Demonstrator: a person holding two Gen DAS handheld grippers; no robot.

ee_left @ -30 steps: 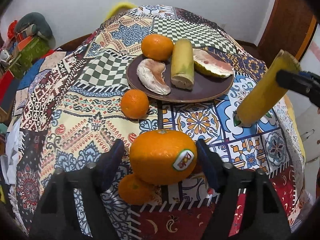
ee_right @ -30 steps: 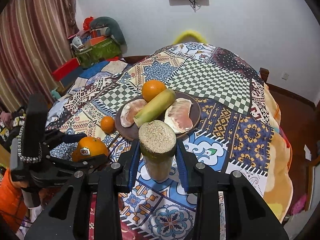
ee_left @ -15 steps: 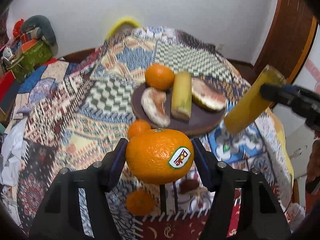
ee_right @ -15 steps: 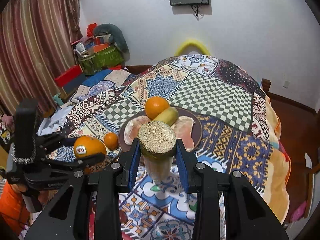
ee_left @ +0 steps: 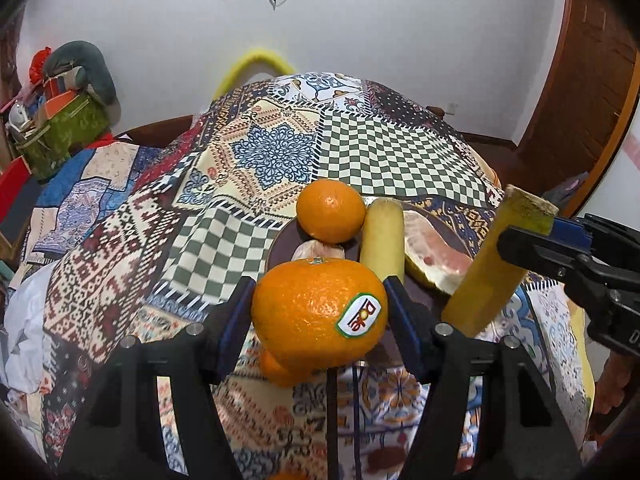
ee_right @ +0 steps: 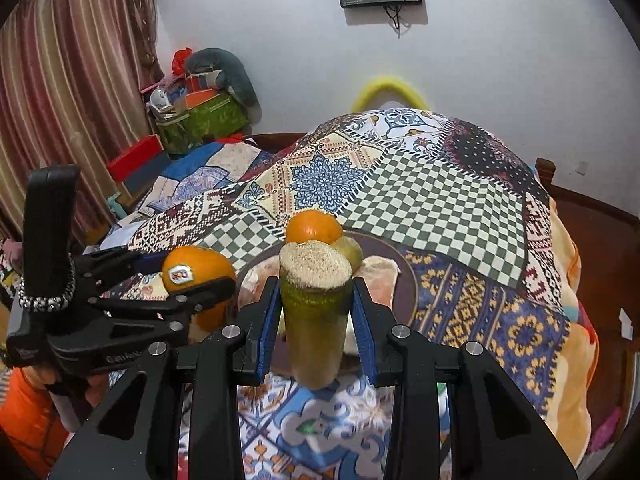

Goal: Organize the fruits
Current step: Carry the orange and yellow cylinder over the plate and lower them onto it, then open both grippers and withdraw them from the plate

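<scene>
My left gripper (ee_left: pixel 318 312) is shut on a large stickered orange (ee_left: pixel 320 314) and holds it in the air just before the brown plate (ee_left: pixel 278 246). It also shows in the right wrist view (ee_right: pixel 198 270). My right gripper (ee_right: pixel 314 312) is shut on a yellow-green sugarcane piece (ee_right: pixel 316 312), held up near the plate's right side; it also shows in the left wrist view (ee_left: pixel 494 264). On the plate lie a small orange (ee_left: pixel 331 210), another cane piece (ee_left: pixel 382 240) and two pomelo wedges (ee_left: pixel 434 254).
A small orange (ee_left: pixel 278 372) lies on the patchwork cloth (ee_left: pixel 280 160) below my left gripper. The cloth drops off at the right edge. Cluttered boxes (ee_right: pixel 196 116) and a curtain (ee_right: pixel 72 80) stand at the far left by the wall.
Both grippers have risen and moved forward toward the plate with their loads. The plate now sits closer and partly behind the held orange and cane.
</scene>
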